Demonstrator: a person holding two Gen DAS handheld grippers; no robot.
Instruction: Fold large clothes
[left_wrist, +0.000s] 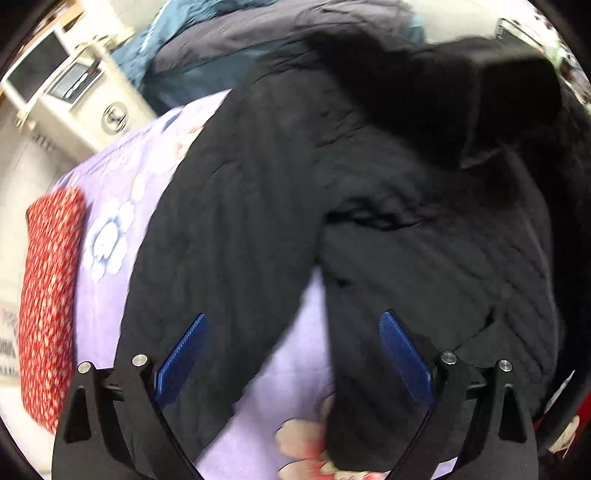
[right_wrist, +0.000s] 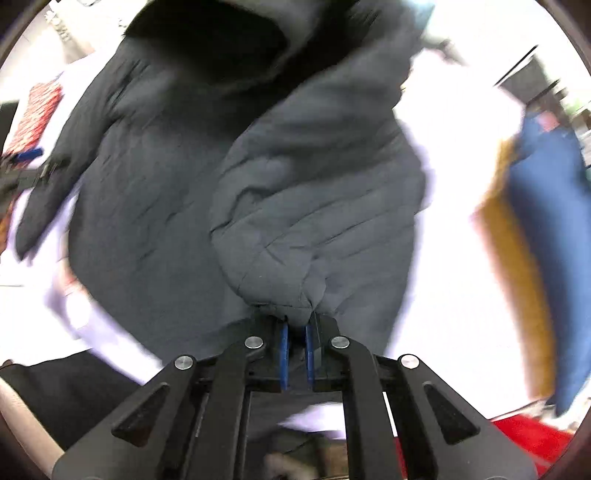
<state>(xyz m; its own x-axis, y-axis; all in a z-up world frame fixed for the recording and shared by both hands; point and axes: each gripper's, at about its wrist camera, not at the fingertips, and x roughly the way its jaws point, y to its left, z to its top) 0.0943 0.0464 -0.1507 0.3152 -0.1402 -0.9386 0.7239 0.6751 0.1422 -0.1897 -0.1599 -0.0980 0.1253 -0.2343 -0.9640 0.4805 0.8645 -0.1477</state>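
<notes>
My right tongs (right_wrist: 294, 341) point steeply down, blue pads pinched tight on a bunched fold of the one dark quilted jacket (right_wrist: 229, 177). My left tongs (left_wrist: 293, 354) point down too, spread wide and holding nothing, over a sleeve. The jacket lies spread on the lilac flowered bedsheet (left_wrist: 110, 236). Beyond it lie one red patterned cushion (left_wrist: 48, 295) and a blue-grey garment (left_wrist: 236, 33).

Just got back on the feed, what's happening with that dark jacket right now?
A person is folding a dark quilted jacket spread on a lilac floral bedsheet. The right gripper is shut on a bunched fold of the jacket. The left gripper is open, hovering over the sleeve and gripping nothing. The frames are blurred.
</notes>
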